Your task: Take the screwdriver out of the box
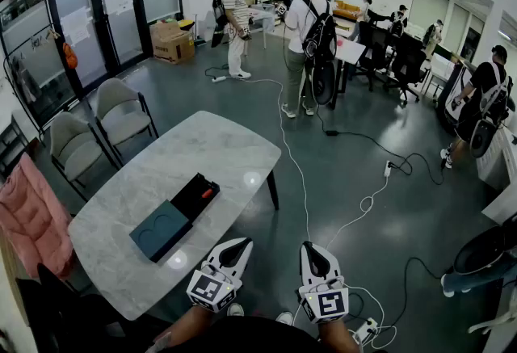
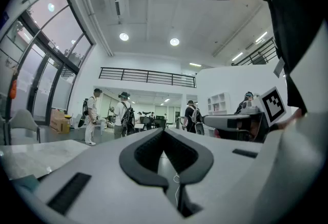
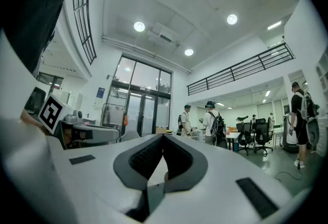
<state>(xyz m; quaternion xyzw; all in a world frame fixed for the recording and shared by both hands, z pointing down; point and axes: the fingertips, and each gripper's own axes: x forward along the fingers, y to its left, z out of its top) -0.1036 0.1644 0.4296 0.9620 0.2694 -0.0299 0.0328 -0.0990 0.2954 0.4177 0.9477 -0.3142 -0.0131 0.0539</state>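
Observation:
On the marble table lies an open black box with a small orange-handled screwdriver inside it. The box's dark teal lid rests against its near end. Both grippers hover level off the table's near right edge, well short of the box. My left gripper is shut and empty, its tips meeting in the left gripper view. My right gripper is shut too, with nothing between its jaws in the right gripper view. Neither gripper view shows the box.
Two grey chairs stand along the table's far left side, with a pink jacket at the left edge. White cables run over the floor on the right. Several people stand farther back, near desks and a cardboard box.

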